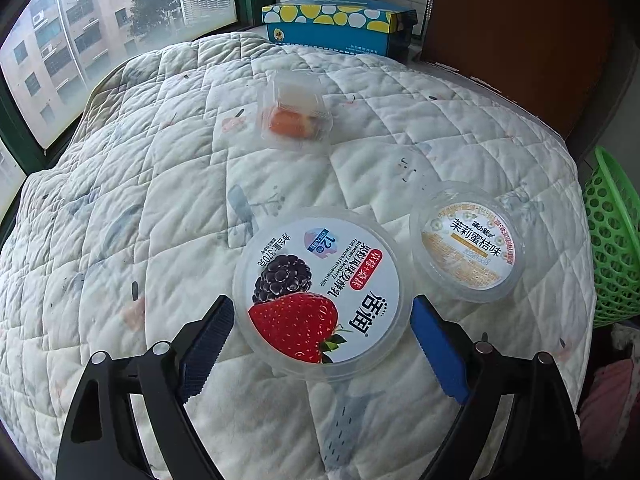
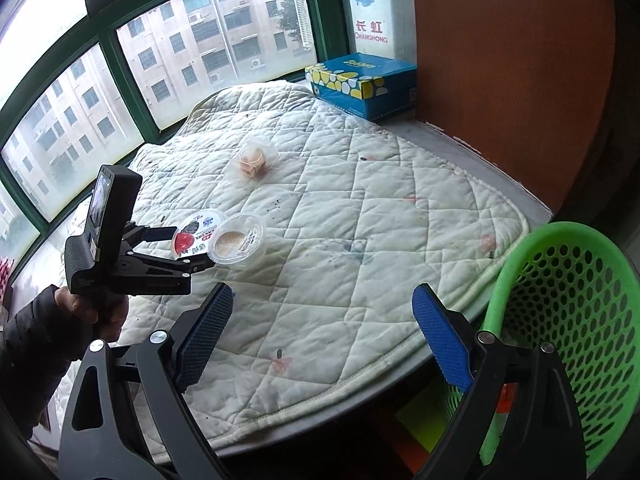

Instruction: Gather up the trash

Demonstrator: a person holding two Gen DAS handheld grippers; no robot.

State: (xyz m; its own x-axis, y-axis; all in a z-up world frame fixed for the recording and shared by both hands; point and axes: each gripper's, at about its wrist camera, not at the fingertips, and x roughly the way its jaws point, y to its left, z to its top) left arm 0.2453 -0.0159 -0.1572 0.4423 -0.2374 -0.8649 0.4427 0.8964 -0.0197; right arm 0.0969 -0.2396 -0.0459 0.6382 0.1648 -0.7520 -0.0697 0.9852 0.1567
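Straddling the yogurt tub (image 1: 322,292), left gripper (image 1: 322,344) spread, apparently not touching; right gripper (image 2: 322,336) apart, holding nothing.

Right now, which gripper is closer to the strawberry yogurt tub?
Left. The left gripper straddles the strawberry yogurt tub, fingers open on either side. The right gripper hangs back near the green basket.

On the quilted pad (image 2: 360,216) two round tubs sat side by side, the berry yogurt tub (image 1: 322,296) left of the citrus tub (image 1: 468,242) and just beside it. The left gripper (image 1: 322,320) stood with a finger on either side of the berry yogurt tub, and beyond both tubs, toward the window (image 2: 100,92), a clear clamshell box (image 1: 294,114) lay well apart from them. A tissue box (image 2: 360,80) sat at the pad's far edge near the window, while a mesh basket (image 2: 568,320) stood off the pad's near right corner, just right of the spread right gripper (image 2: 322,336).
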